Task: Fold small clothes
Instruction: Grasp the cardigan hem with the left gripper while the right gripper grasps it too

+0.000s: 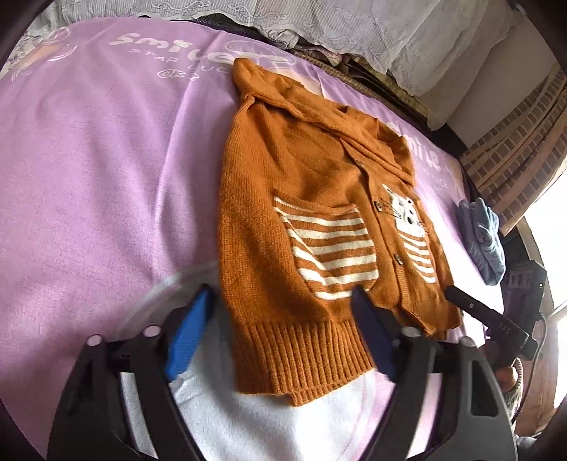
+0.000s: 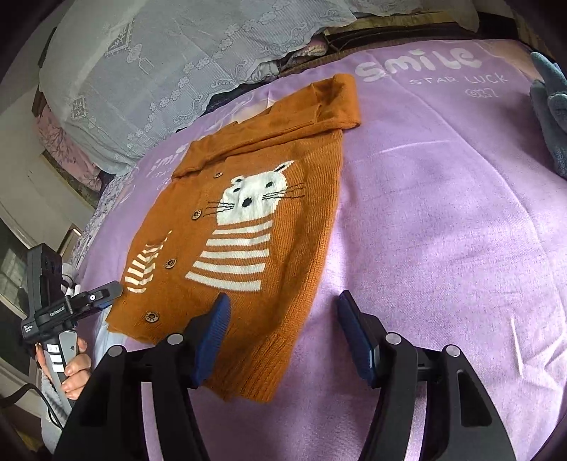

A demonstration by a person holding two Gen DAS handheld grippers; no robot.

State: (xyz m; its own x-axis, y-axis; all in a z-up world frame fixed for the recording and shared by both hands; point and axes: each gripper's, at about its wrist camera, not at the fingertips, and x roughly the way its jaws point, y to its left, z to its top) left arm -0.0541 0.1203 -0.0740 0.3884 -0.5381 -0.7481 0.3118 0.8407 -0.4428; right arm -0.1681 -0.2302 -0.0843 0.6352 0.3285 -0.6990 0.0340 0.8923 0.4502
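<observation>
Left wrist view: orange knitted child's cardigan (image 1: 319, 198) with white striped pockets and a white cat motif lies flat, front up, on a lilac printed blanket (image 1: 106, 177) covering a bed. Both sleeves are folded across the cardigan's top, near the collar. Left gripper (image 1: 283, 319) sits at the cardigan's ribbed hem; its blue-padded fingers (image 1: 191, 333) stand spread, one off the cardigan's side edge over the blanket, the other above the hem. No pinch on the knit visible. A folded blue-grey cloth (image 1: 482, 241) lies well apart from the cardigan, near the blanket's edge. White lace fabric (image 1: 389, 32) is heaped beyond the cardigan's collar end.

Right wrist view: right gripper (image 2: 283, 329) is at the cardigan's (image 2: 255, 220) hem on the cat side. Its fingers (image 2: 212, 340) are spread, one over the ribbed hem, the other over bare blanket (image 2: 443, 212) just beside the cardigan's edge; nothing clamped. At the cardigan's opposite hem corner, a person's hand (image 2: 74, 372) grips the left gripper's handle.
</observation>
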